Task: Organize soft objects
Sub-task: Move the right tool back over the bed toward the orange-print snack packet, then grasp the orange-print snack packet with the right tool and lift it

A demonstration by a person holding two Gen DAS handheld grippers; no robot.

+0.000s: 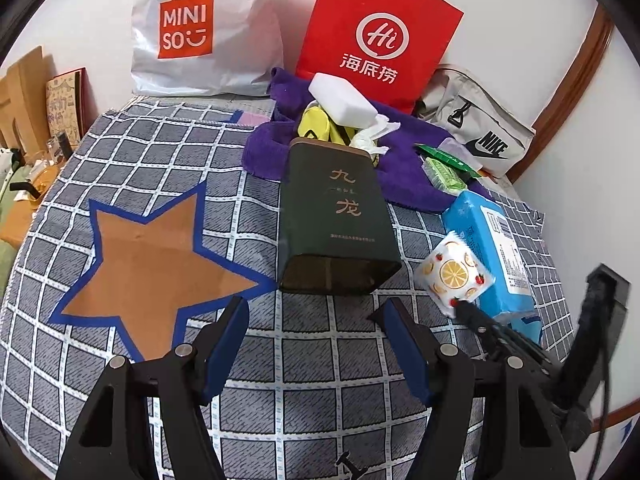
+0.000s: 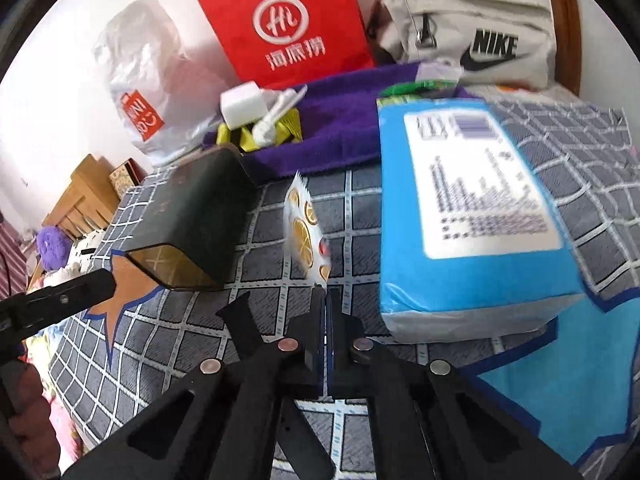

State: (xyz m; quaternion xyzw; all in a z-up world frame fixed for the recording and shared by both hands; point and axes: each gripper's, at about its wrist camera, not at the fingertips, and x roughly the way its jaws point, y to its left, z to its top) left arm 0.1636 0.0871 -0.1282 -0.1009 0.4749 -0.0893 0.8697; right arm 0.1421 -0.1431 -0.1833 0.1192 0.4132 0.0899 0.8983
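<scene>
One lemon-print packet (image 2: pixel 306 236) edge between closed right claw (image 2: pixel 325 296) tips.

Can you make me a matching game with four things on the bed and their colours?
Things:
1. towel
2. tin
3. tissue pack
4. Hi bag

Colours:
A. red
B. blue
C. purple
D. dark green

Pairs: 1-C, 2-D, 3-B, 4-A
</scene>
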